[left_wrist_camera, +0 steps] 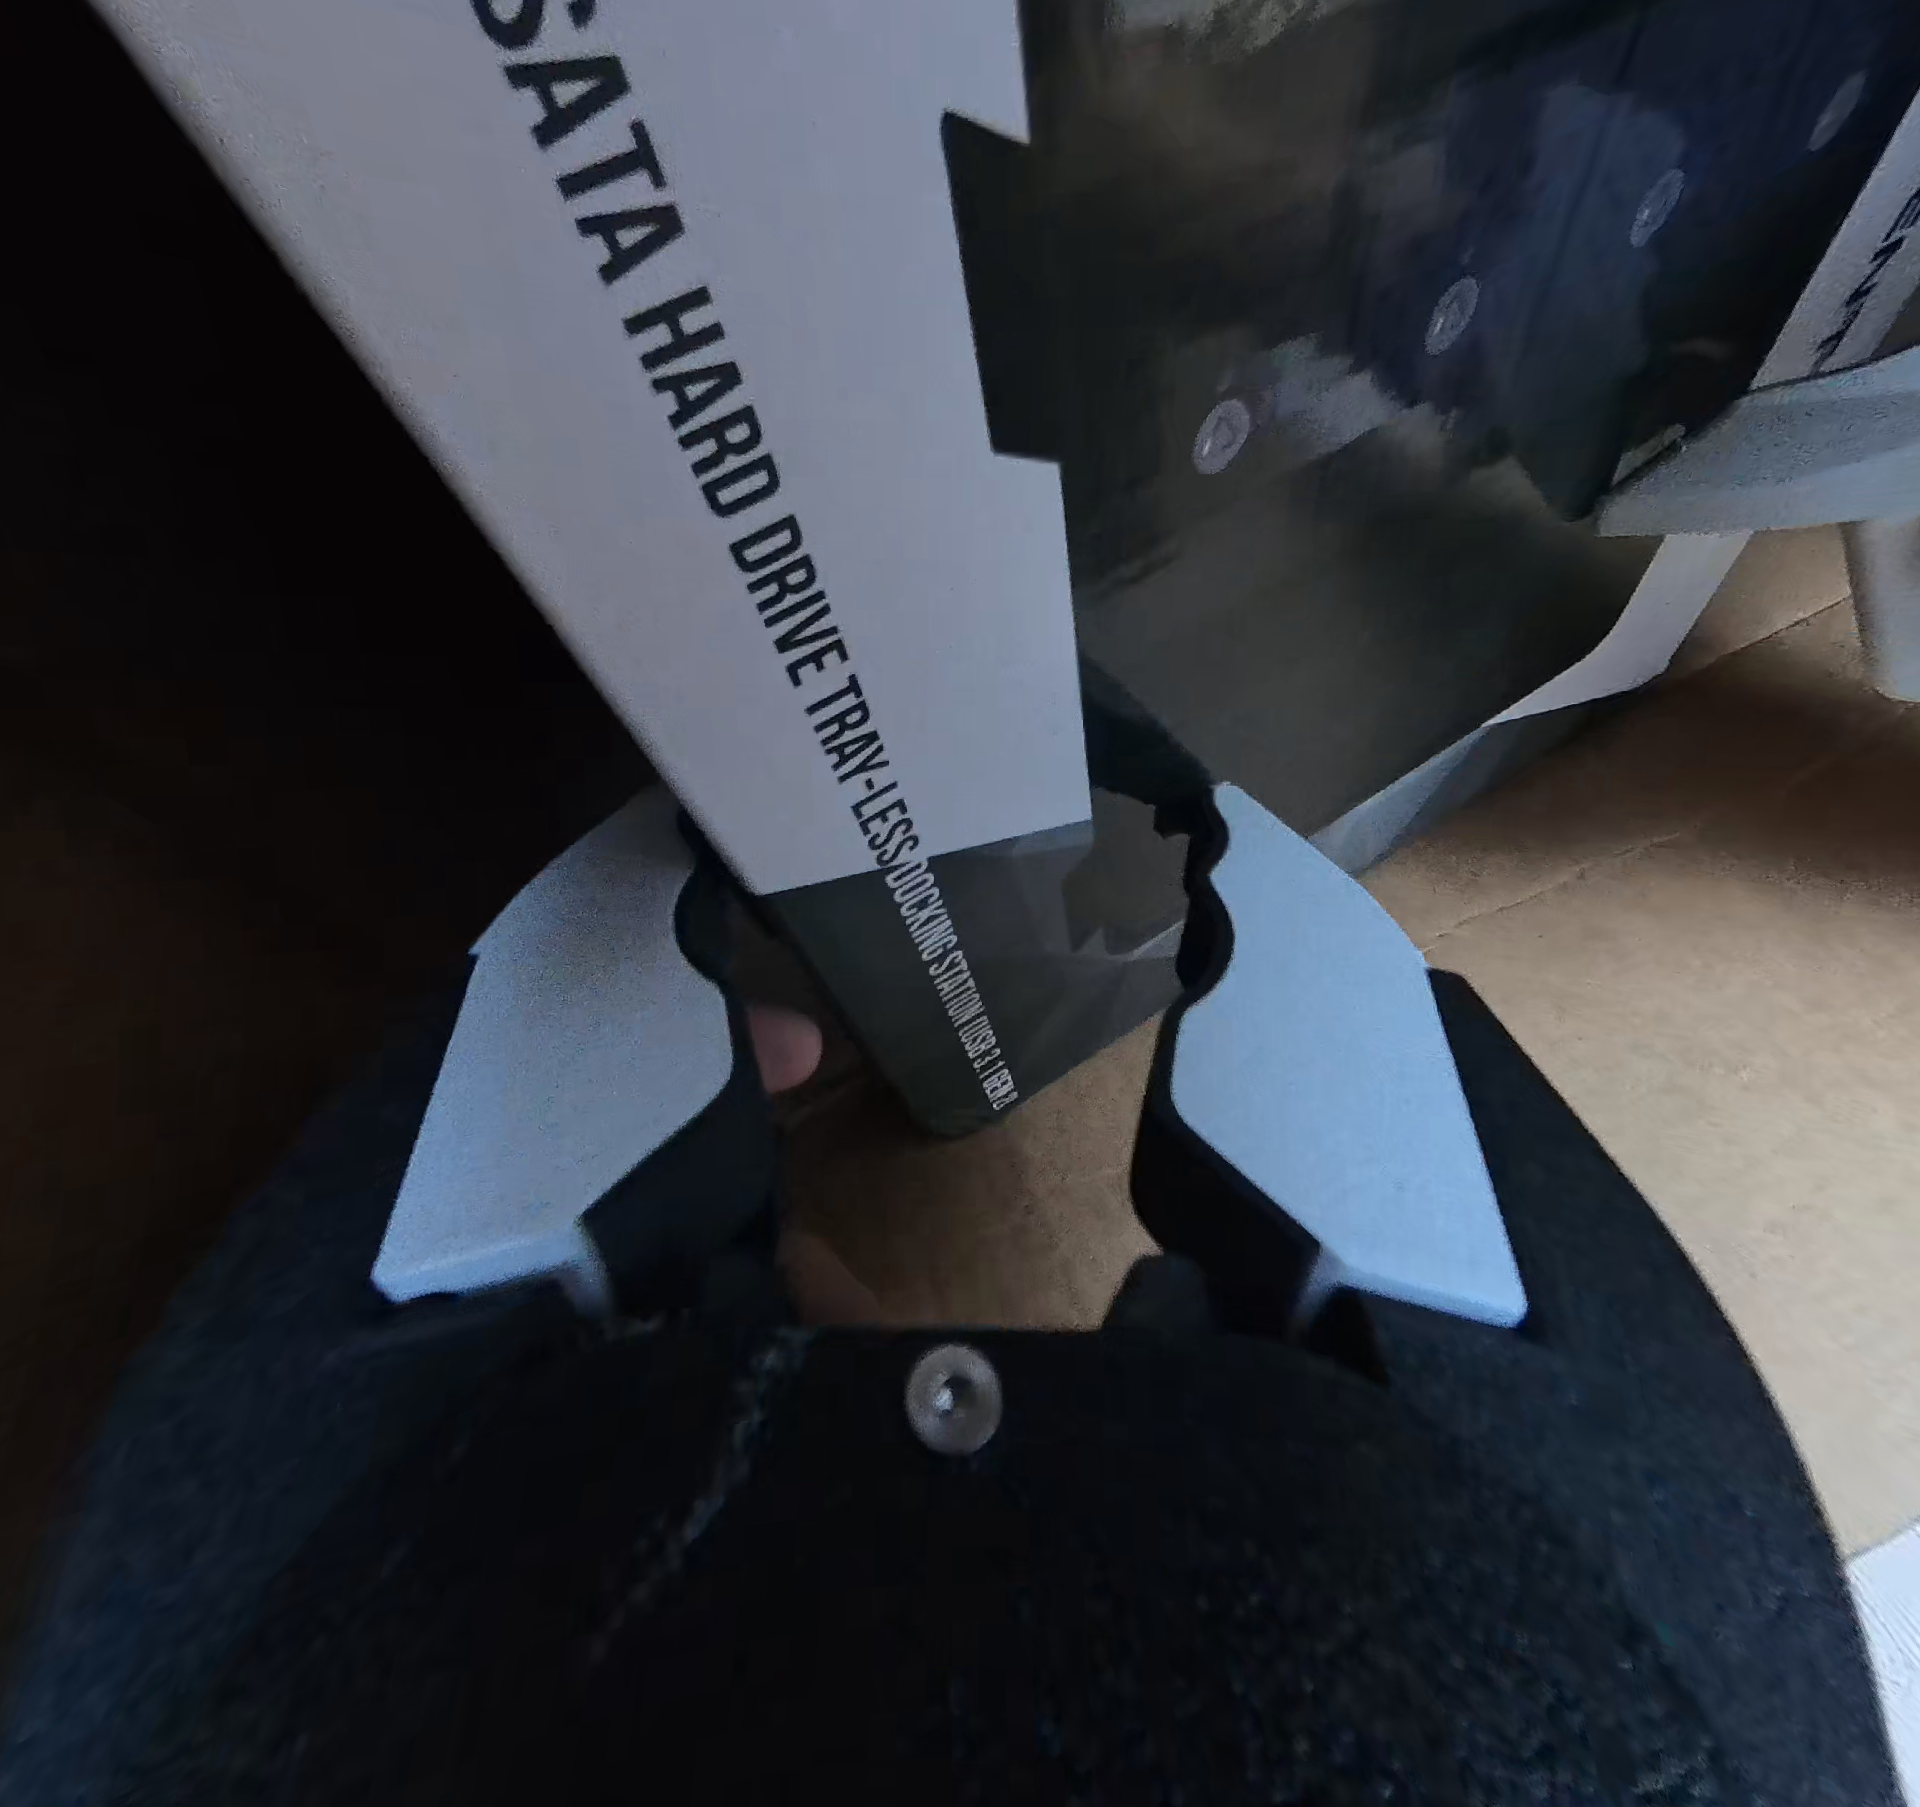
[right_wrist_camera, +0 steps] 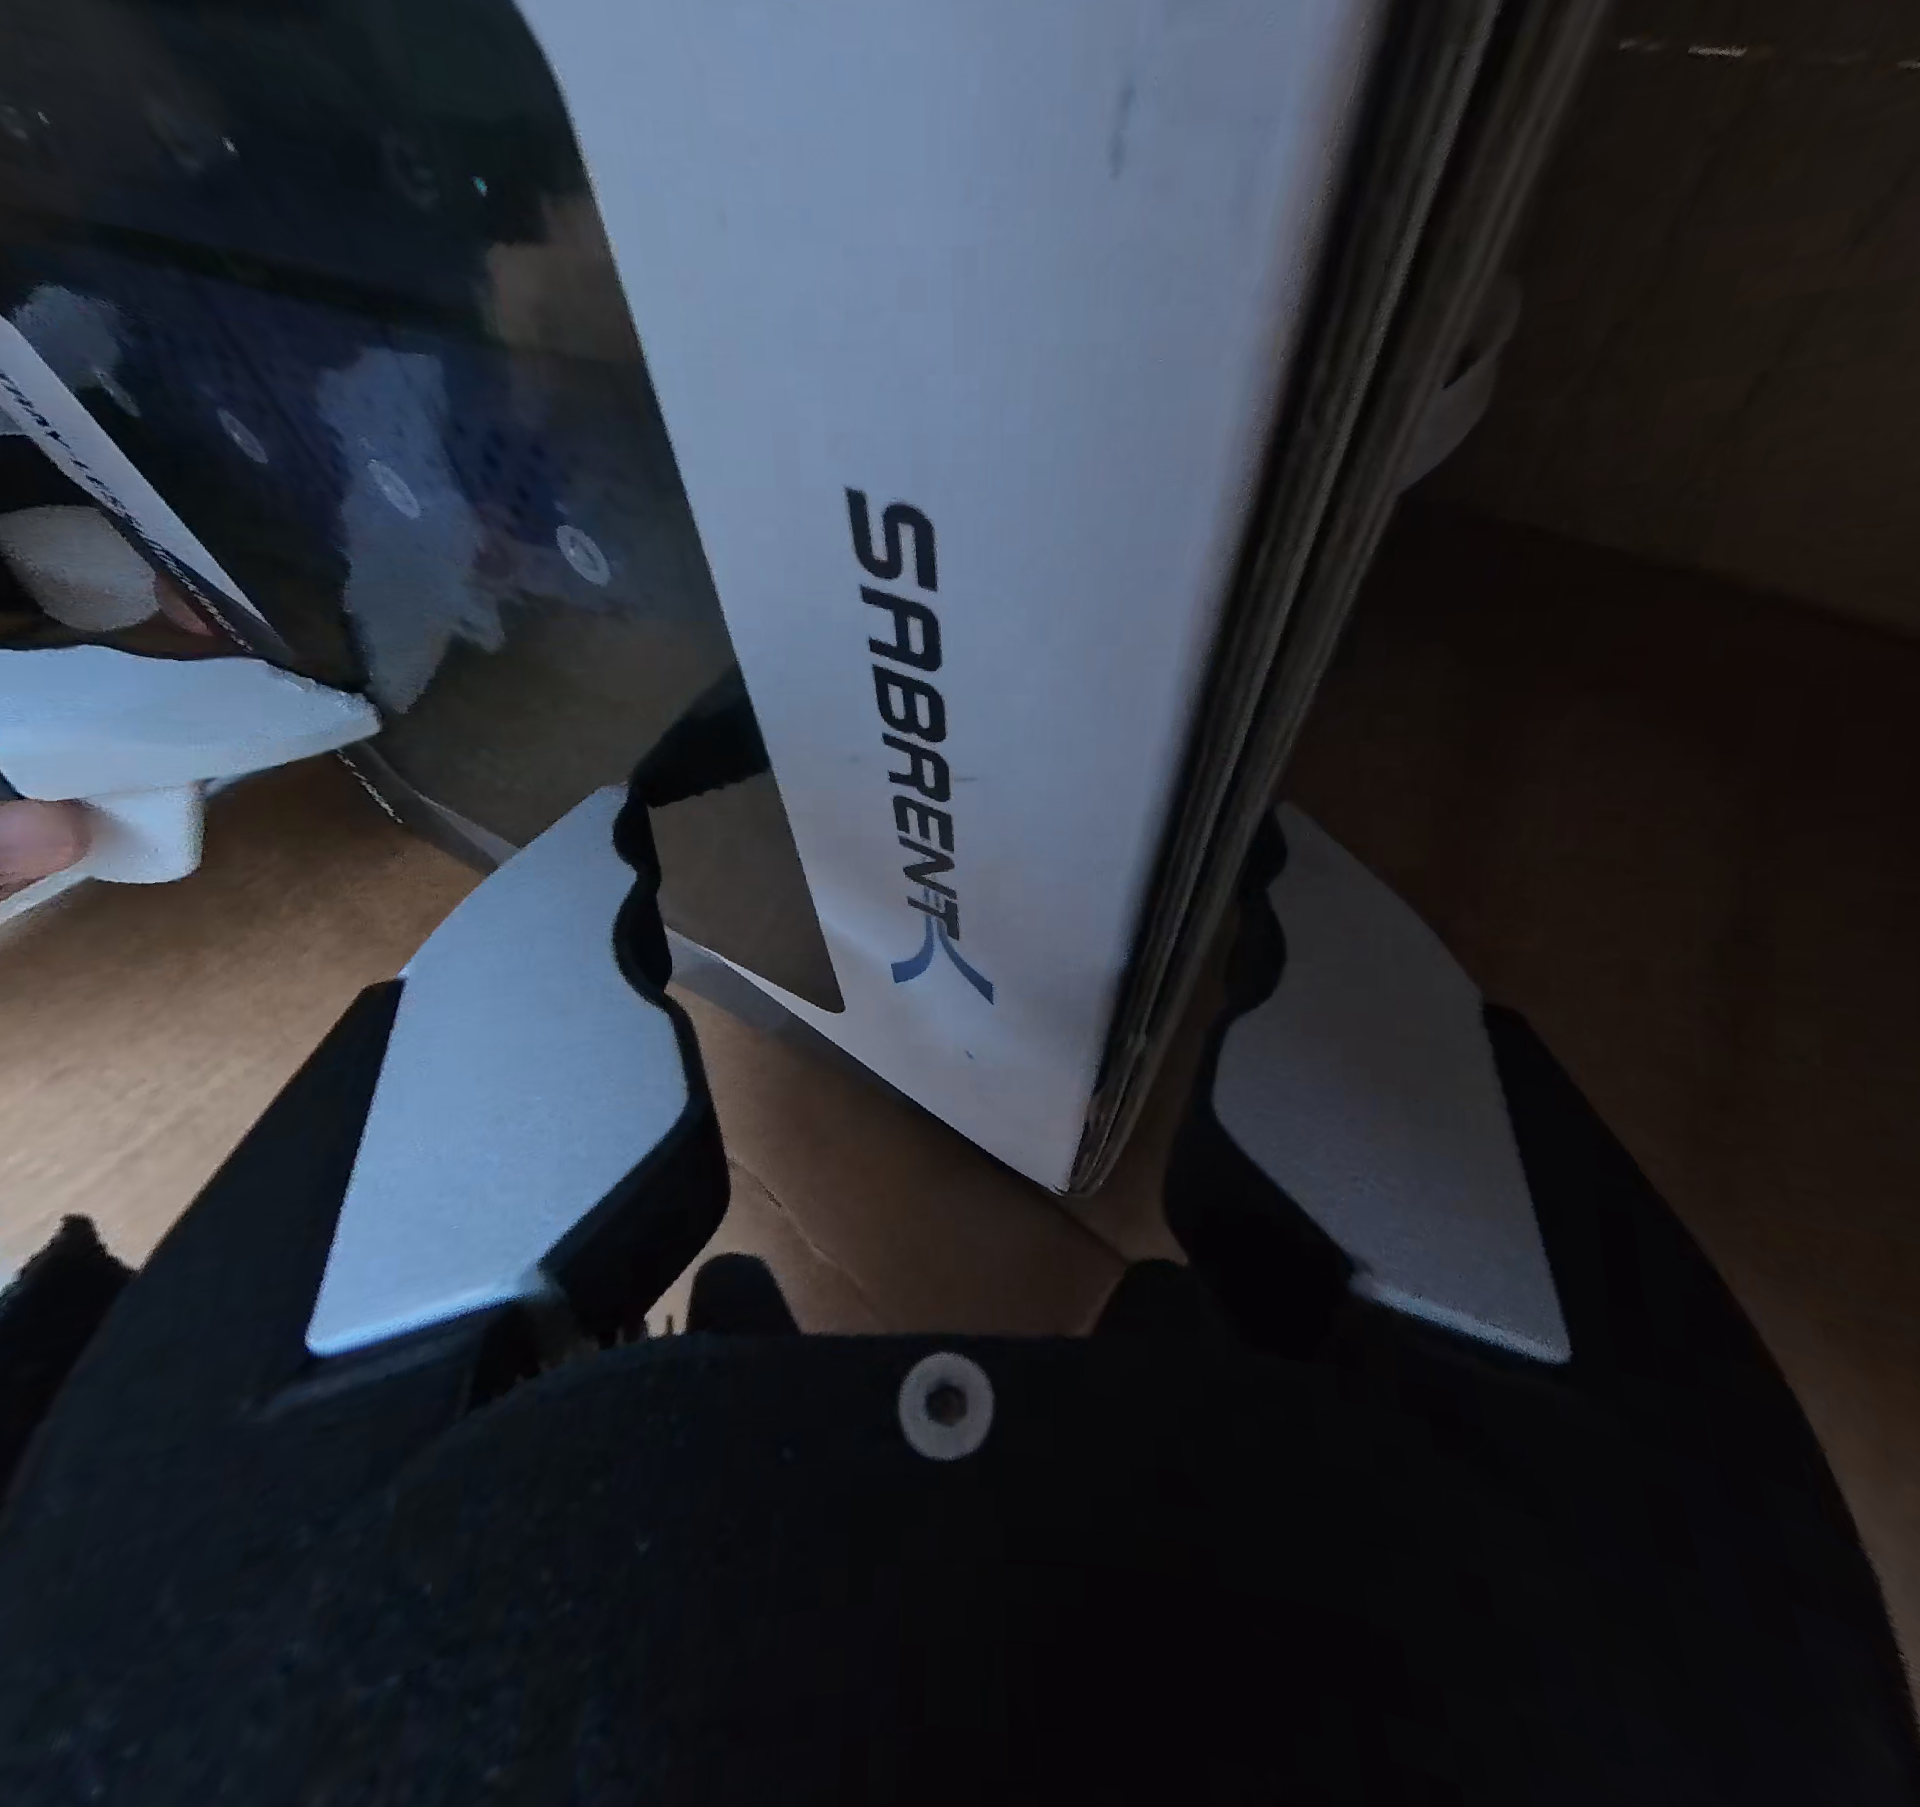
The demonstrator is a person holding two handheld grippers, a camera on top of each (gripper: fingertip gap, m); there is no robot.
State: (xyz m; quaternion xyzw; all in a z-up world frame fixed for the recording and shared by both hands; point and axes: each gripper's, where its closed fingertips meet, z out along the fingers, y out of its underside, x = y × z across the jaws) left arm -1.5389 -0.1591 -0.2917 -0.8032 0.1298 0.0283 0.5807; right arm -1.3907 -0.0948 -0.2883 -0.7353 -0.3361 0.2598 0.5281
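1. Grippers come first in both views. Our left gripper [left_wrist_camera: 951,884] is clamped on one corner of a white and black retail box [left_wrist_camera: 665,355], its fingers [left_wrist_camera: 582,1061] grey-plated with wavy black pads.
2. The left finger presses the box's white printed side; the right finger sits against its glossy black face.
3. Our right gripper [right_wrist_camera: 951,884] is clamped on another corner of the same box [right_wrist_camera: 966,407], which fills the gap between its fingers [right_wrist_camera: 509,1082].
4. There the left finger meets the black face, and the right finger meets the layered edge of the box, where cardboard plies show.
5. A fingertip [left_wrist_camera: 784,1040] of a person shows just behind our left gripper's left finger, close under the box corner.
6. Below both grippers lies brown cardboard [left_wrist_camera: 1558,978], seen as well in the right wrist view [right_wrist_camera: 208,978]. The gripped corners hang just above it; we cannot tell whether the box touches it anywhere.
7. Farther off, the black face carries a glossy product picture with small round screw heads [left_wrist_camera: 1226,438].
8. At the far right of the left wrist view, we see the right gripper's grey finger [left_wrist_camera: 1766,453] on the box's other white side.
9. At the far left of the right wrist view, the left gripper's pale finger [right_wrist_camera: 177,718] shows on the box corner, with a person's hand [right_wrist_camera: 42,838] just under it.
10. To the far right of that view stands a brown cardboard wall [right_wrist_camera: 1714,303], near the box's layered edge.
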